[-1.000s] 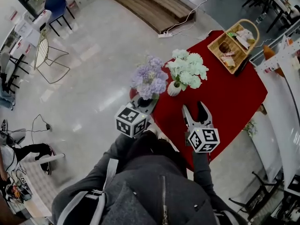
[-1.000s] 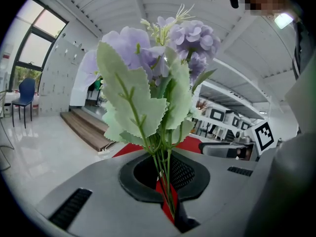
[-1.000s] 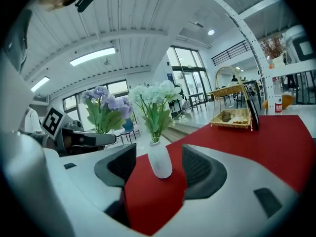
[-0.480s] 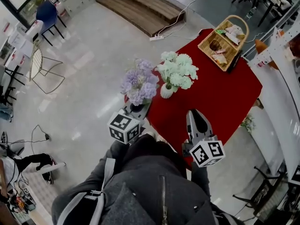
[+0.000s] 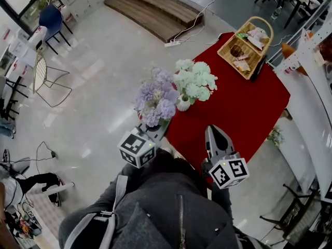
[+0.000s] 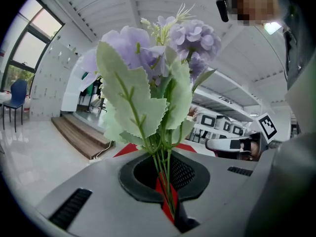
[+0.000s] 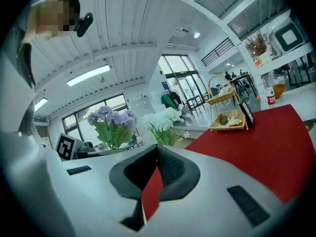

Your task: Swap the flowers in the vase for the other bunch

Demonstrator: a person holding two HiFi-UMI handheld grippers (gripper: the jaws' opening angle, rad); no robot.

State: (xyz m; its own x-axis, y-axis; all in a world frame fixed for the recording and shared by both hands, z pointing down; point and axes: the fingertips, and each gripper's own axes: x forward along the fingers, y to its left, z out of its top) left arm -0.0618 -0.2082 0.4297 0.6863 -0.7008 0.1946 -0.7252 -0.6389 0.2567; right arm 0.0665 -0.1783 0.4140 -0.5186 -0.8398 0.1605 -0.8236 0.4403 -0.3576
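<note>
- While the white flowers (image 5: 194,79) sit in the vase (image 5: 183,104) on the red table (image 5: 244,105), centre frame, the swap looks barely begun: removal and replacement both remain.
- Left gripper (image 5: 155,125) clamps the purple bunch (image 5: 155,101) by its stems, just left of the vase; stems roughly upright, blooms uppermost.
- Right gripper (image 5: 213,130), lower centre: jaws just closed together, empty.

The vase (image 5: 183,104) sits at the near left edge of the table (image 5: 249,113), with the first bunch (image 5: 194,79) in it. The second bunch (image 5: 155,100) is just left of it, beyond the table edge, its stems between the jaws of the left gripper (image 5: 157,127). The basket (image 5: 245,41) is at the far corner. The right gripper (image 5: 213,134) is over the near edge. The steps (image 5: 150,7) lie on the floor behind.
</note>
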